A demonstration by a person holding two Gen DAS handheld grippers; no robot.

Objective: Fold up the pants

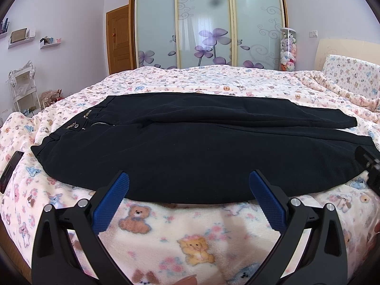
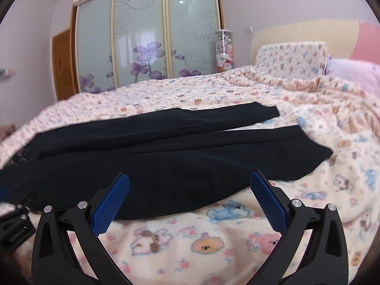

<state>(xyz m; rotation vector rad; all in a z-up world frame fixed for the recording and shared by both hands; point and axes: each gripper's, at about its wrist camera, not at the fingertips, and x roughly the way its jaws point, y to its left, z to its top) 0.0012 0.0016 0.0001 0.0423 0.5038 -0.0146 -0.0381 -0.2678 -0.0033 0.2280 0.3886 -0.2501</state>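
Observation:
Black pants [image 1: 190,142] lie flat across the bed, waistband with zipper and metal studs at the left, both legs running to the right. In the right wrist view the pants [image 2: 166,156] show their two leg ends, slightly apart, at the right. My left gripper [image 1: 188,178] hovers open just over the pants' near edge, nothing between its blue pads. My right gripper [image 2: 190,178] is open too, over the near edge of the near leg. Part of the right gripper [image 1: 369,163] shows at the right edge of the left wrist view, and part of the left gripper [image 2: 14,223] at the lower left of the right wrist view.
The bed carries a pink blanket [image 1: 178,232] printed with bears. A dark phone-like object [image 1: 10,169] lies at the bed's left edge. Pillows [image 2: 292,59] and a headboard are at the right, a sliding-door wardrobe [image 1: 206,23] behind, shelves and a white rack [image 1: 22,87] at the left wall.

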